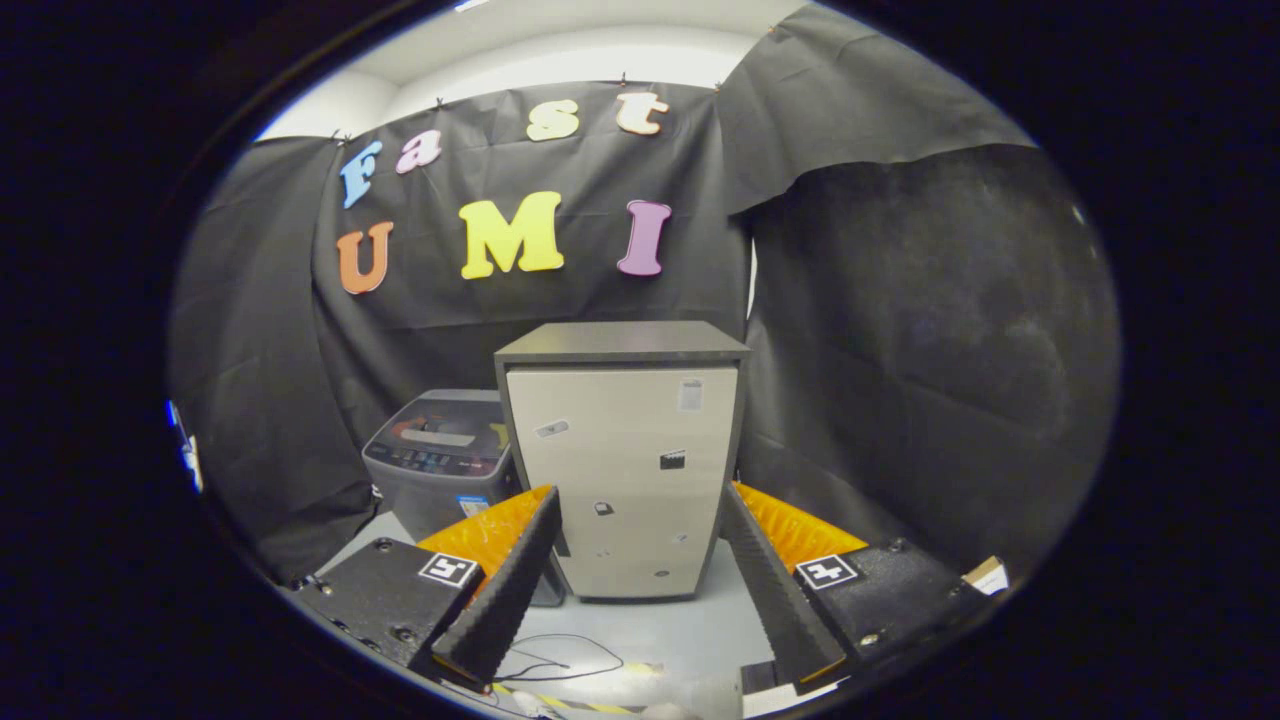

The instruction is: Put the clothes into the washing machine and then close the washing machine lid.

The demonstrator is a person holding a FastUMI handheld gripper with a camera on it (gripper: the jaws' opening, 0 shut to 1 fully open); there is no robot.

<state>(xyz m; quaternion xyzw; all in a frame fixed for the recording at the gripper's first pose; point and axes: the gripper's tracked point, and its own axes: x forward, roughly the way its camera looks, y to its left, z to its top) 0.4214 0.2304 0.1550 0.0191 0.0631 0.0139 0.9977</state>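
Washer (440, 450) lid lies down, no clothes seen: fits both start and end. Tool (640, 590) spread apart, holding nothing.

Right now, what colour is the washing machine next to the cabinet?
Grey, with a darker lid; the gripper view shows the washing machine left of the cabinet, beyond the open tongs.

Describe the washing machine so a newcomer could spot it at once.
Start at the tall pale cabinet standing beyond the open gripper. The washing machine sits low beside it, against the black cloth wall: a squat grey box with a dark, closed lid.
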